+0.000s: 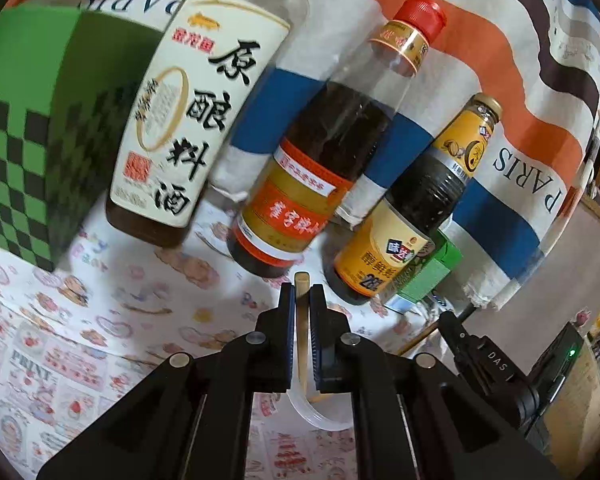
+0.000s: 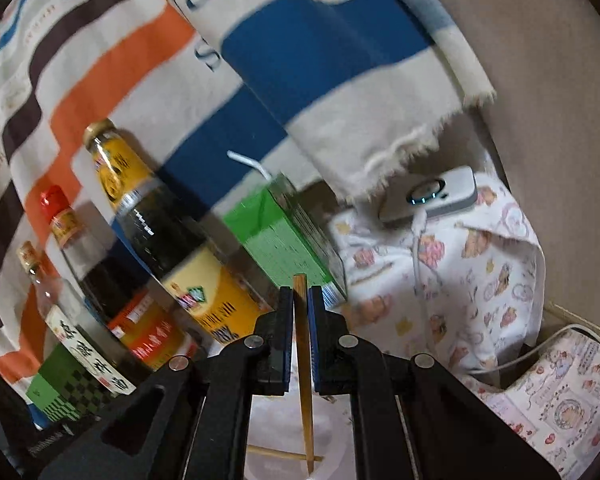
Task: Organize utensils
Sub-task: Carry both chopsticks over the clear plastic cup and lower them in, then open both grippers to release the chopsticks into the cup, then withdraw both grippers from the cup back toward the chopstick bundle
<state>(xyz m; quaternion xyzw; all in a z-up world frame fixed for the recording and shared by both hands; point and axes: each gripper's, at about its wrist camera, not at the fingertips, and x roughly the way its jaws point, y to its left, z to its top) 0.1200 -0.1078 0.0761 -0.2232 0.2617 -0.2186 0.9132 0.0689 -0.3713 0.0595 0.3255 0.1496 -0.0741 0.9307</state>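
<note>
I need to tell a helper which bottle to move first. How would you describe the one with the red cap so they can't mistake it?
Look at the row of three sauce bottles standing before the striped PARIS cloth, right of the green checkered box. The red-capped bottle is the middle one. It holds dark liquid and wears an orange and gold label; the white-labelled bottle and gold-topped bottle flank it.

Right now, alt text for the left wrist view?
The left gripper is shut on a wooden chopstick above a floral tablecloth. Behind stand three sauce bottles and a green checkered box against a striped PARIS cloth.
</note>
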